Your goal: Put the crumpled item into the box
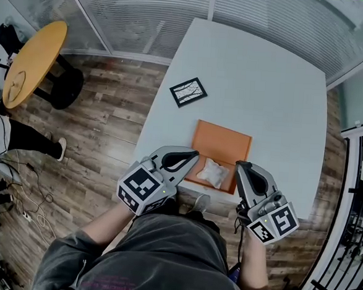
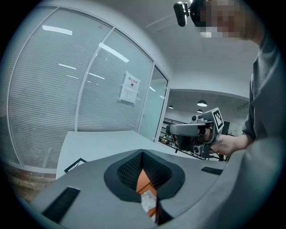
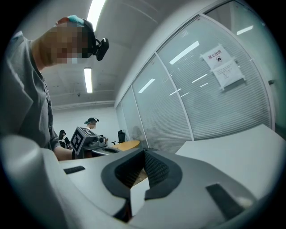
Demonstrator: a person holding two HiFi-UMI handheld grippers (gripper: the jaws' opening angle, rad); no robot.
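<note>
The crumpled white item lies inside the shallow orange box, at its near edge, on the white table. My left gripper hovers over the box's near left corner, jaws shut and holding nothing. Just past the box's near right corner my right gripper is also shut and empty. In the left gripper view the crumpled item and the orange box show through the gap below the closed jaws of the left gripper. The right gripper shows its jaws meeting.
A black-framed picture lies on the table beyond the box. A round wooden table stands on the plank floor at the left. Glass walls with blinds run along the far side. Another person stands in the background.
</note>
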